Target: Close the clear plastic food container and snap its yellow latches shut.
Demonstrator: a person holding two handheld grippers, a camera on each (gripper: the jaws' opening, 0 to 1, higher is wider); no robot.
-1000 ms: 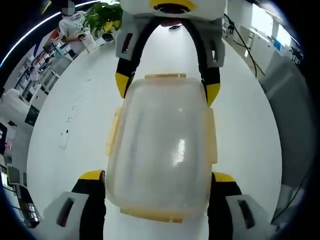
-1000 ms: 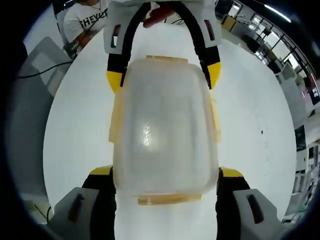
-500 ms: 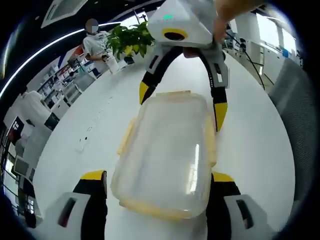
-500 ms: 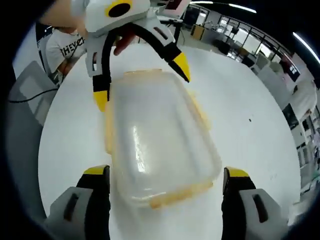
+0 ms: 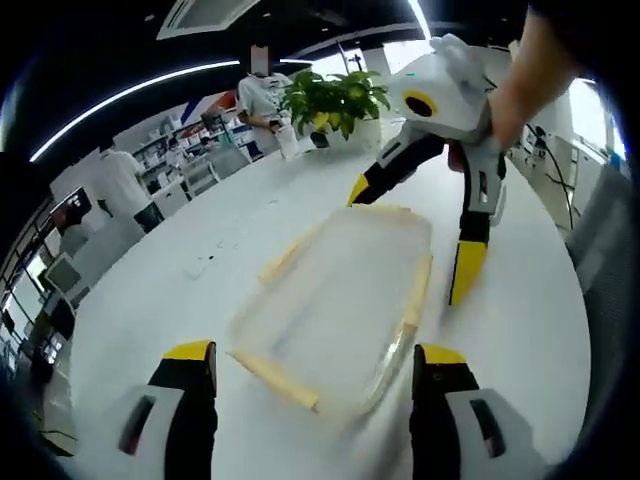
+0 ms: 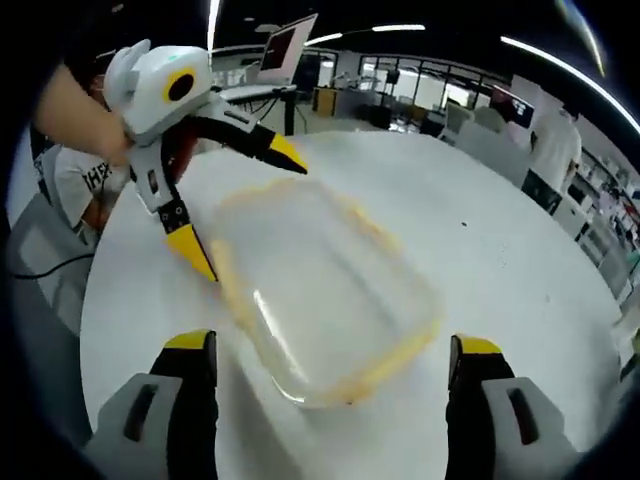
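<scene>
The clear plastic container [image 5: 340, 295] lies on the white table [image 5: 160, 300] with its lid on and yellow latches along its edges; motion blur hides how the latches sit. My left gripper [image 5: 312, 358] is open, its yellow-tipped jaws wide on either side of the container's near corner. The right gripper [image 5: 412, 232], held by a hand, stands open over the far end. In the right gripper view the container [image 6: 320, 285] lies ahead of my open right gripper [image 6: 332, 346]. The left gripper [image 6: 240, 203] is open at the container's far left end.
A potted plant [image 5: 332, 95] stands at the table's far edge, with people and shelves behind it. A laptop [image 6: 285, 45] sits at the far side, and a person in a white shirt [image 6: 75, 185] and a grey chair [image 6: 40, 260] are on the left.
Both views have tipped up and backed off, so the container looks lower and farther away. The two grippers have lifted from its ends, still open. The container stays on the table.
</scene>
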